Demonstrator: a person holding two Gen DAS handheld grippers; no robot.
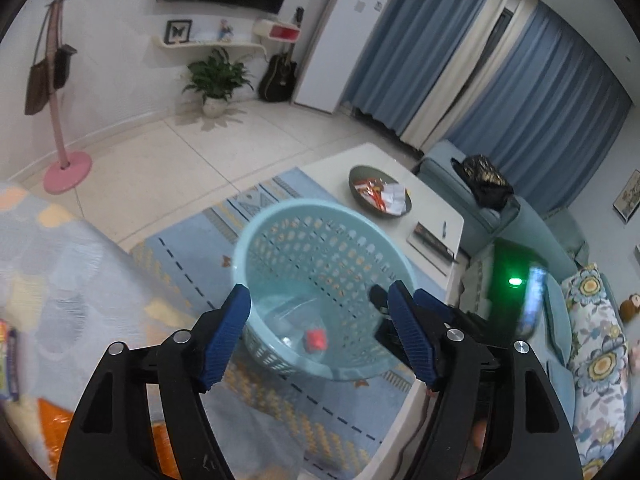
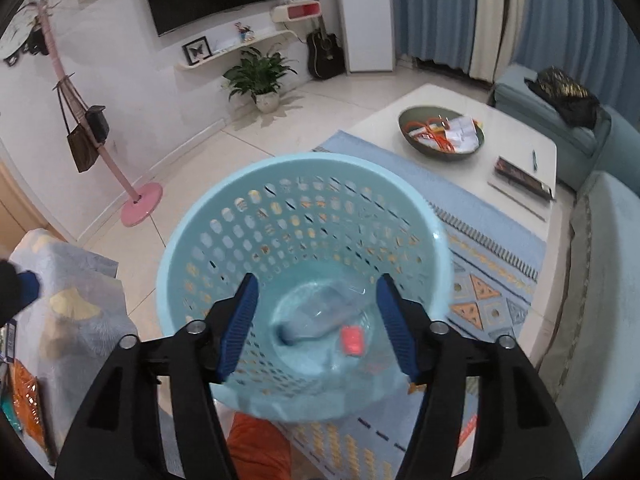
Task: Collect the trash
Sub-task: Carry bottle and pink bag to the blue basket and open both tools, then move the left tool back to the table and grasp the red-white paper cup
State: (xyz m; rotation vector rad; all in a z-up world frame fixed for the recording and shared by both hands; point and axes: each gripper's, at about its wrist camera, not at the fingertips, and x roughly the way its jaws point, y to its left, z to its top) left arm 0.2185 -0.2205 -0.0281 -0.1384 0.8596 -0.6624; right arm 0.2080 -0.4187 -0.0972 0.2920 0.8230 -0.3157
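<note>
A light blue perforated basket [image 1: 320, 248] stands on the patterned rug, and both grippers hang over its mouth. On its floor lie a clear plastic bottle [image 2: 320, 316] and a small red piece of trash [image 2: 352, 340], which the left wrist view shows as a red piece [image 1: 316, 339]. My left gripper [image 1: 318, 292] is open with nothing between its blue pads. My right gripper [image 2: 318, 280] is open too, with only the basket [image 2: 304, 208] seen through the gap. A blurred black device with a green light [image 1: 516, 280] shows to the right of the left gripper.
A low white table [image 2: 520, 148] behind the basket carries a dark bowl of wrappers [image 2: 440, 132], a book and a pen. A blue sofa [image 1: 472, 192] runs along the right. A cloth-covered surface [image 2: 80, 312] with orange packets lies near left. A pink coat stand [image 2: 140, 204] is on the tiled floor.
</note>
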